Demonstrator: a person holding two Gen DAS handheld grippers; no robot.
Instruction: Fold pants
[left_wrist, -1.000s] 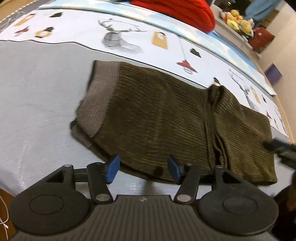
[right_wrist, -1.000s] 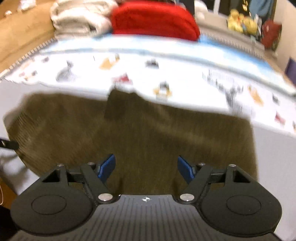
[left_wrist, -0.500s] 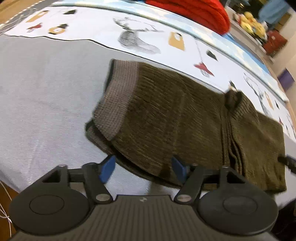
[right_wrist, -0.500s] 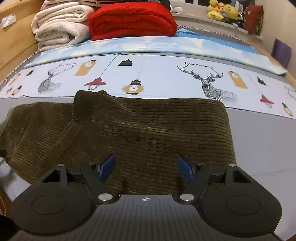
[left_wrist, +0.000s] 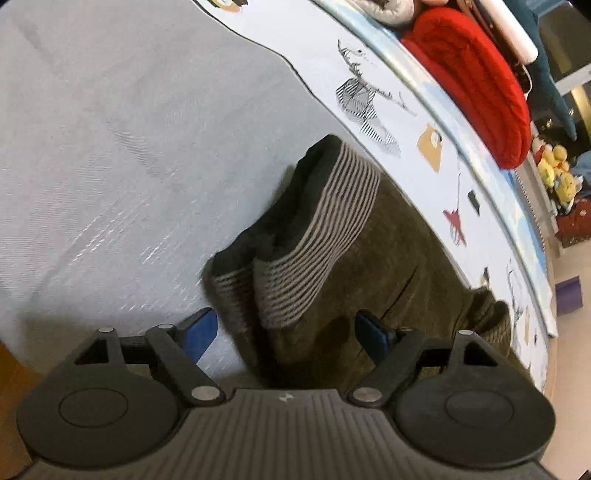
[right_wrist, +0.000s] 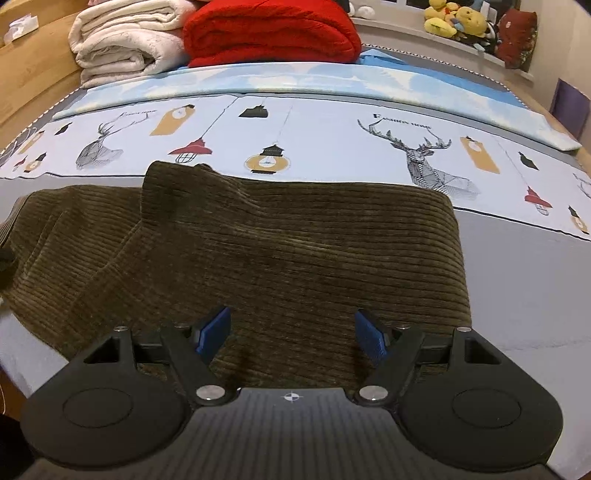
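Observation:
Olive-brown corduroy pants (right_wrist: 280, 251) lie folded over on the grey bed cover (left_wrist: 110, 147). Their striped ribbed waistband (left_wrist: 317, 236) shows in the left wrist view, with the near corner of the pants between my fingers. My left gripper (left_wrist: 284, 332) is open and low at that waistband corner. My right gripper (right_wrist: 291, 332) is open and hovers just over the near edge of the pants, right of the middle. A folded-over leg flap (right_wrist: 173, 192) lies on the left part of the pants.
A printed sheet with deer and lamps (right_wrist: 332, 147) lies beyond the pants. A red blanket (right_wrist: 269, 33) and white blankets (right_wrist: 125, 40) are stacked at the back. Plush toys (right_wrist: 458, 22) sit on a shelf at the back right. The bed's near edge is just below my grippers.
My left gripper has moved in close and low to the waistband corner and tilted. My right gripper has barely moved. Both stay open.

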